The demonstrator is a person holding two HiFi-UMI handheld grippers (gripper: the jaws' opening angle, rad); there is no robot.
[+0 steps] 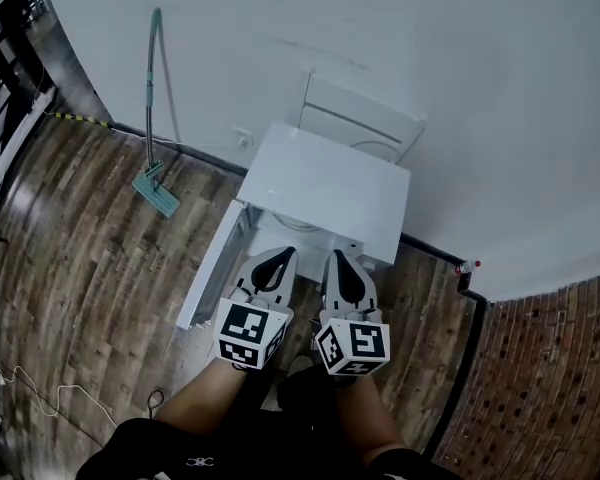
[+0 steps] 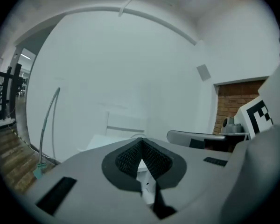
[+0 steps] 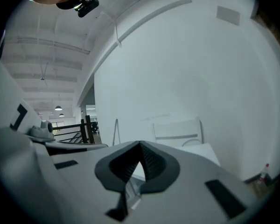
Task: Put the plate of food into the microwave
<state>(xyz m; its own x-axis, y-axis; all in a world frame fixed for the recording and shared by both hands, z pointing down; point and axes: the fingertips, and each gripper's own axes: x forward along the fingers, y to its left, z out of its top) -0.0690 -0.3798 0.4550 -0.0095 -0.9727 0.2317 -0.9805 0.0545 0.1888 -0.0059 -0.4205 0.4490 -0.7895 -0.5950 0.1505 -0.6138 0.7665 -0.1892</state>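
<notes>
No plate of food and no microwave shows in any view. My left gripper and right gripper are held side by side close to my body, pointing at the near edge of a white table. In the left gripper view the left gripper has its dark pads meeting at the tips with nothing between them. The right gripper looks the same in its own view, shut and empty. Each carries its marker cube nearest my arms.
A white chair stands behind the table against the white wall. A white panel runs along the table's left side. A green mop leans on the wall at left. A small red-capped bottle sits by the brick wall.
</notes>
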